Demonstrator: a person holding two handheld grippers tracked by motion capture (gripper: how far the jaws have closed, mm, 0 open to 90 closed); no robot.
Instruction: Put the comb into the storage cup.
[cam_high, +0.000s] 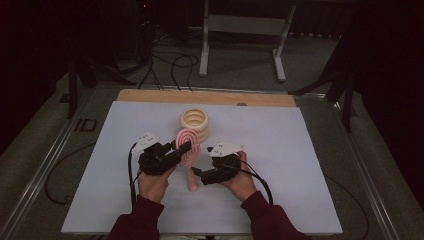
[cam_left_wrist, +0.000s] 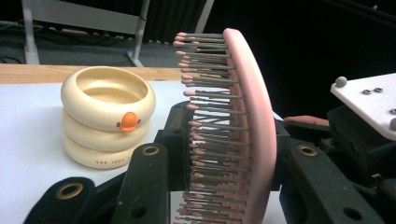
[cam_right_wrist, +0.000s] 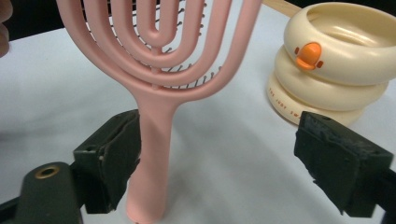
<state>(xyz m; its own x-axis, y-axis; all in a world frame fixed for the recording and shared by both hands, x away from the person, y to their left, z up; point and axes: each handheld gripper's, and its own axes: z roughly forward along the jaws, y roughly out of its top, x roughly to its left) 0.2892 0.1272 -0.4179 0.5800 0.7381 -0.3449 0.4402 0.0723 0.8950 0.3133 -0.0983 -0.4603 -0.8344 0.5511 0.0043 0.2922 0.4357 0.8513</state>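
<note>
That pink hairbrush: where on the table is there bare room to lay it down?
The white mat lies bare right of the right gripper and left of the left gripper. It is crowded mid-table around the hairbrush and cream ringed cup.

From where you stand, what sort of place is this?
Probably a lab or recording studio, not a home: a white table ringed by dark curtains, loose cables on the floor, and a hand-held left gripper clamping a pink hairbrush.
</note>
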